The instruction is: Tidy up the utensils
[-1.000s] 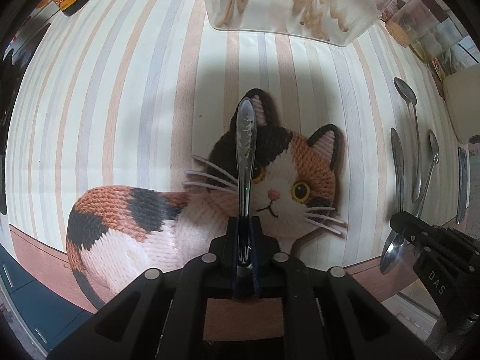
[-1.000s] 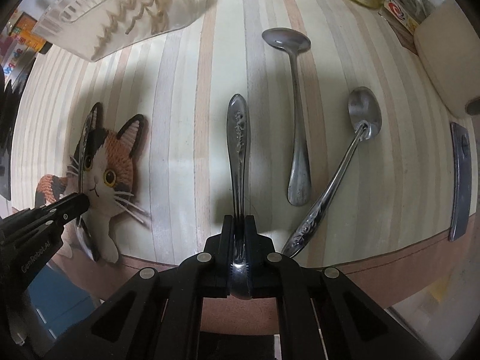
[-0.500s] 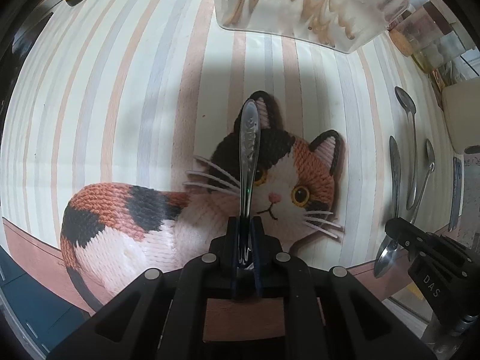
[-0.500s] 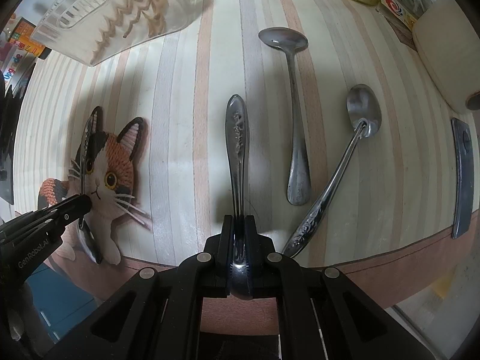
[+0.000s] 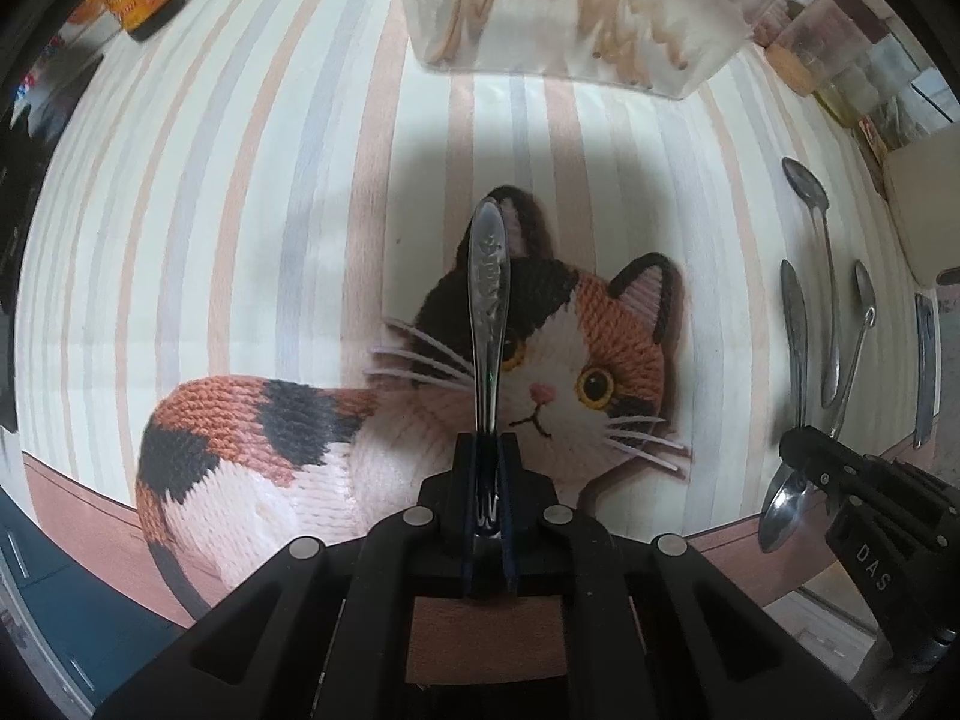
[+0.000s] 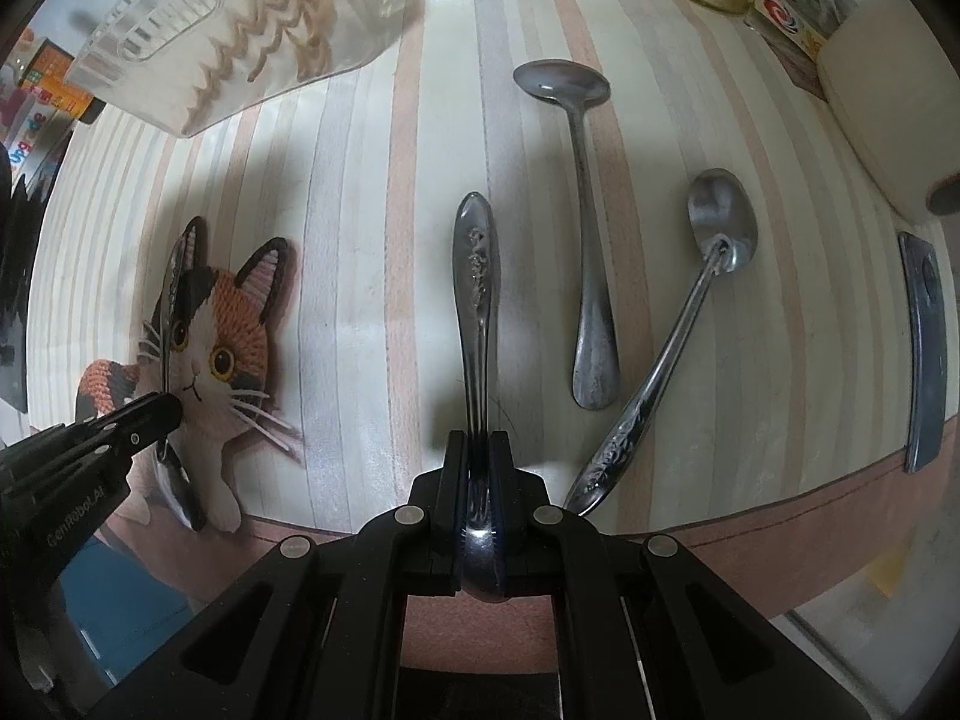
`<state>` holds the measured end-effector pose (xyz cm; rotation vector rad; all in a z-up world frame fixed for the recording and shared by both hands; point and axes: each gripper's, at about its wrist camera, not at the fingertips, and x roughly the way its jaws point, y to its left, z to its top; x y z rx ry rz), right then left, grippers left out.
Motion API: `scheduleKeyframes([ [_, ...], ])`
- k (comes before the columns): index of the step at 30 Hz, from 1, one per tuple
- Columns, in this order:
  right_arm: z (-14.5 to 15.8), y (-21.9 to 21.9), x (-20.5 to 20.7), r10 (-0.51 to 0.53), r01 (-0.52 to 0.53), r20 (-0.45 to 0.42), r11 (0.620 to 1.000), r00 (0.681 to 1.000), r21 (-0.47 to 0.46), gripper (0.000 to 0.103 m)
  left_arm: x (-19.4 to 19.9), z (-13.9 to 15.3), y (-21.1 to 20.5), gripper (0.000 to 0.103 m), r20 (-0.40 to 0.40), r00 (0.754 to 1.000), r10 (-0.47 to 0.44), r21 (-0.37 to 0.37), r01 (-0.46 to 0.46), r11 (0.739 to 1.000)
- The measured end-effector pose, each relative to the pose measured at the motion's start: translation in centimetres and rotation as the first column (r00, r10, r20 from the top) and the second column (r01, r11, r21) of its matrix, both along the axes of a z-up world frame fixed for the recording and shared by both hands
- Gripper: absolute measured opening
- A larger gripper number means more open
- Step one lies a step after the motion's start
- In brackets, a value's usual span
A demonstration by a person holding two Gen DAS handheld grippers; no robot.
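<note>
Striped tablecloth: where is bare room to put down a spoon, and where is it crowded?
Bare striped tablecloth lies between the knitted calico cat picture and the two loose steel spoons, and left of the cat, below the clear plastic utensil basket. Crowded: around those spoons and the dark flat bar at the right edge.

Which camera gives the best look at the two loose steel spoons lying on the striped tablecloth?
The right wrist view: the plain-handled steel spoon and the embossed-handled steel spoon lie large and unobstructed. The left wrist view shows both small and distorted at its right edge.
</note>
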<state>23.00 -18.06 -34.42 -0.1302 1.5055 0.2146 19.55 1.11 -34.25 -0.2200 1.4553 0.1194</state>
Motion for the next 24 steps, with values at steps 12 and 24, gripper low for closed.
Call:
scheduleKeyframes([
  [12, 4.0, -0.3, 0.3, -0.005, 0.000, 0.094, 0.998, 0.996, 0.061, 0.002, -0.5, 5.1, -2.2, 0.000, 0.139, 0.989, -0.054, 0.074, 0.044, 0.996],
  [24, 8.6, -2.0, 1.1, -0.071, 0.045, 0.133, 0.981, 0.989, 0.188, 0.002, -0.9, 7.9, 0.4, 0.000, 0.215, 0.977, -0.012, 0.039, 0.004, 0.999],
])
